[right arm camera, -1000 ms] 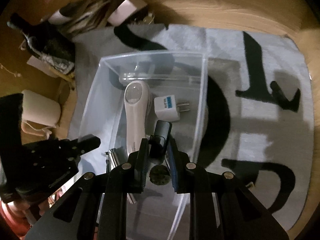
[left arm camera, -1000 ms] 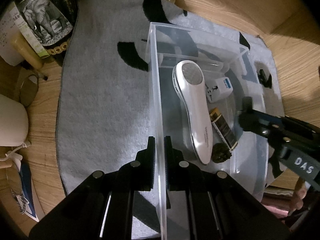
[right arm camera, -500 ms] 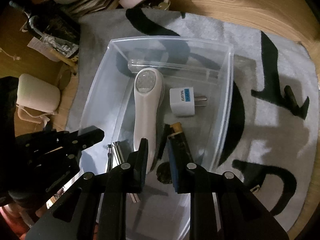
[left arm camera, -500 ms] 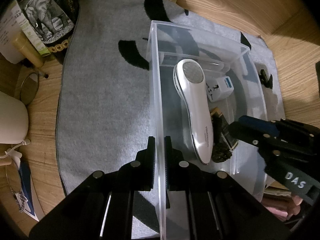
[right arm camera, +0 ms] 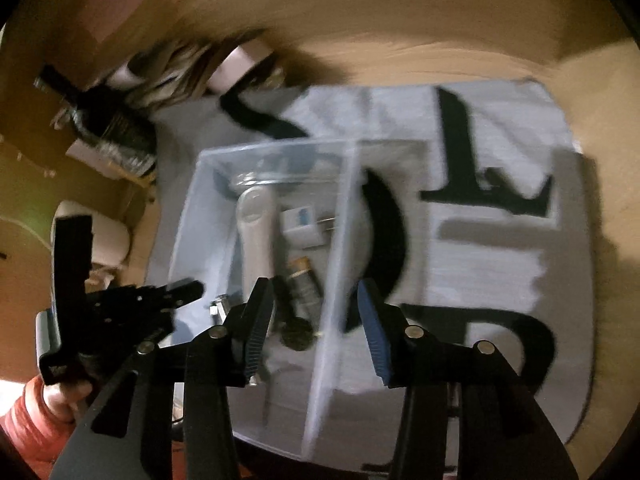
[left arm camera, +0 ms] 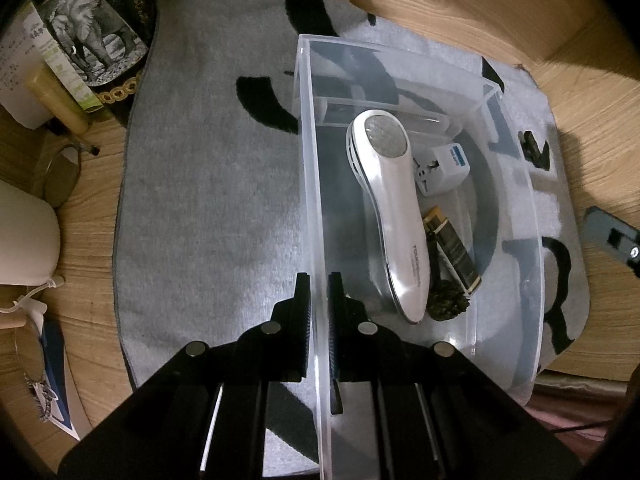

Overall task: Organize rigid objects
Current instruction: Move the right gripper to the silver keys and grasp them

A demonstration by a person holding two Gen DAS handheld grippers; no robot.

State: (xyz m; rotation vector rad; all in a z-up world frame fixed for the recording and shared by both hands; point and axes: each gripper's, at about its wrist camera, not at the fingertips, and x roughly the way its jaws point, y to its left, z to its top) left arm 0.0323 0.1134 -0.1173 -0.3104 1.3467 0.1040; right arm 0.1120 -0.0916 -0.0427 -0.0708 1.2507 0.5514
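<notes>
Left wrist view: left gripper [left arm camera: 318,300] clamps its fingers on the clear bin [left arm camera: 310,184] near wall; the black lighter [left arm camera: 454,250] lies inside, right of the white device [left arm camera: 394,216].

Right wrist view: right gripper [right arm camera: 316,320] empty, fingers opening above the lighter, which runs near-to-far below.

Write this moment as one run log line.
left gripper: shut on bin wall | right gripper: opening, empty | battery: in bin
</notes>
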